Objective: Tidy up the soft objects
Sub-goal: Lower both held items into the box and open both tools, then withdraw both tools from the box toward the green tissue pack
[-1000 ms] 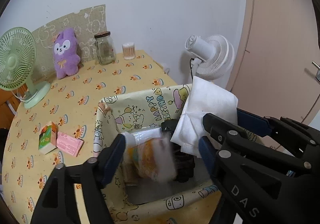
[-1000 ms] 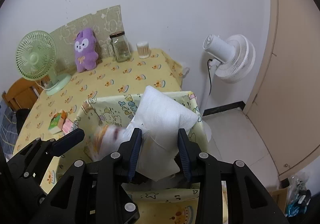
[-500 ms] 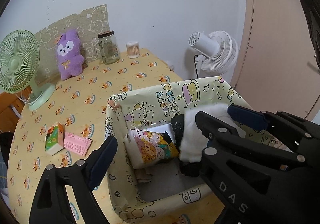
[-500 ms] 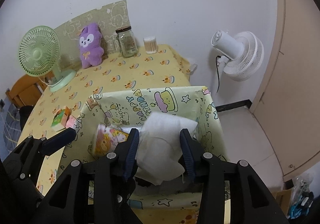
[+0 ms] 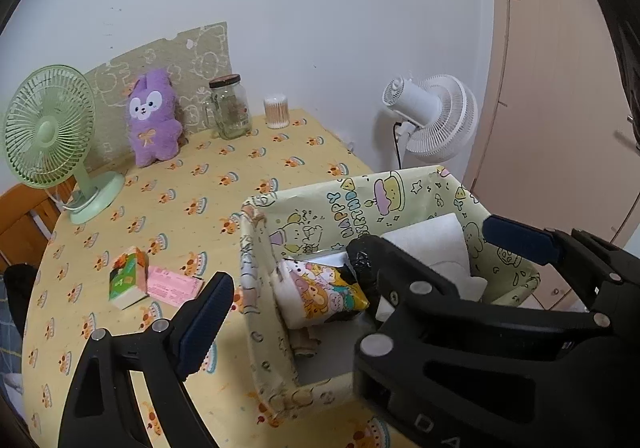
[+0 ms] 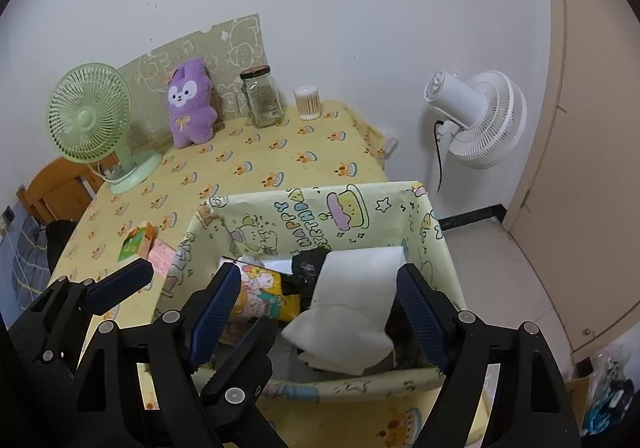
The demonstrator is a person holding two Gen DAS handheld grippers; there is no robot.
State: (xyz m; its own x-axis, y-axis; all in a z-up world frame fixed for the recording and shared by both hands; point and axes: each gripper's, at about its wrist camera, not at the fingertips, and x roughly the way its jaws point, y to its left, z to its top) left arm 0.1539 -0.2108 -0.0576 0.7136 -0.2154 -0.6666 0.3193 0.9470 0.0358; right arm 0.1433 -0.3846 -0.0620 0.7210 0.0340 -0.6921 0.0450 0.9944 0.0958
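Two grippers hang over the patterned storage box at the table's near right corner. Much of the box floor is hidden: in the left wrist view the right gripper's black frame covers the right half of the interior, and a crumpled black item between the contents cannot be identified. The white folded cloth lies inside the box toward its right wall, its long axis running from the far wall to the near wall, tilted, with the near end lower and its bottom edge cut off by the box rim. The right gripper's jaws are opening; the cloth sits between the pads, which stand clear of it on both sides. The cartoon-printed pack lies on its side toward the left wall, long axis roughly left to right. The left gripper is spread wide and holds nothing; its right finger is largely hidden behind the right gripper. A purple plush leans upright at the table's far edge.
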